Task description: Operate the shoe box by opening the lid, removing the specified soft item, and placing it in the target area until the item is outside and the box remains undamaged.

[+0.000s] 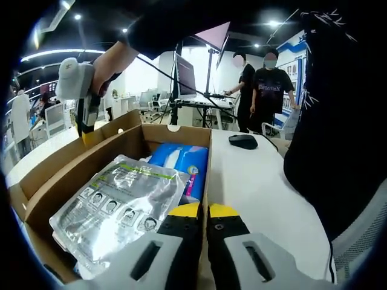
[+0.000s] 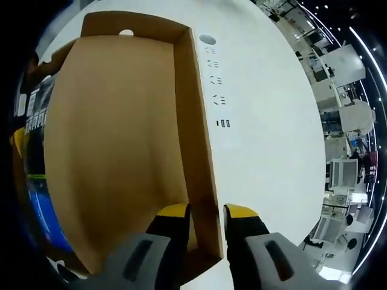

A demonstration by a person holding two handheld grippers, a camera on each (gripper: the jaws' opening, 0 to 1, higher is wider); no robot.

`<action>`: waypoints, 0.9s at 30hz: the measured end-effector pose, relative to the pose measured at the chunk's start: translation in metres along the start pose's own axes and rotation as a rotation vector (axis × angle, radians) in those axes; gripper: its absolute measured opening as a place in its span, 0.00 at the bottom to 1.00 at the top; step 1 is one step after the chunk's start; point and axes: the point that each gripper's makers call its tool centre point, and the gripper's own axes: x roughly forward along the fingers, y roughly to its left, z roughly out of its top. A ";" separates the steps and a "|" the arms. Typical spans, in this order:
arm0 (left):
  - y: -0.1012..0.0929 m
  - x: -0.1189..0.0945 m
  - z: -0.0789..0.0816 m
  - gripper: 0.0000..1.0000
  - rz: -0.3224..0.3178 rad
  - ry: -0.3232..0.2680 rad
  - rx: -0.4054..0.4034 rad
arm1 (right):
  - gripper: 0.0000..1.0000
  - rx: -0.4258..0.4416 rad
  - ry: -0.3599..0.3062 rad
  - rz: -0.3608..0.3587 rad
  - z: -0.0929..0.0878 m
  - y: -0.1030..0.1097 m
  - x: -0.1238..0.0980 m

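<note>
While the right gripper [image 2: 205, 211] seemingly pinches the lid [image 2: 121, 151] edge, the pressed-together left gripper [image 1: 202, 211] should spread for the packet [image 1: 121, 205].

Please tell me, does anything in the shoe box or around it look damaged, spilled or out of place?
Nothing stands out. The shoe box looks intact, its lid swung open in the right gripper. A clear plastic packet and a blue pack lie inside.
</note>
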 end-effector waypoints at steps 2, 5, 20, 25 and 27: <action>0.000 0.000 0.000 0.01 0.000 0.000 0.001 | 0.19 0.002 0.000 -0.002 -0.001 -0.005 0.004; -0.001 0.000 0.000 0.01 0.000 0.000 0.000 | 0.20 0.010 -0.002 -0.003 -0.001 -0.004 0.002; 0.000 0.000 -0.001 0.01 0.001 0.001 -0.005 | 0.31 0.240 -0.116 0.031 0.011 -0.003 -0.020; 0.000 0.000 0.000 0.01 -0.004 0.005 -0.008 | 0.35 0.313 -0.145 0.037 0.007 -0.003 -0.030; 0.000 0.000 0.000 0.01 -0.004 0.006 -0.008 | 0.36 0.346 -0.146 0.050 0.004 0.000 -0.033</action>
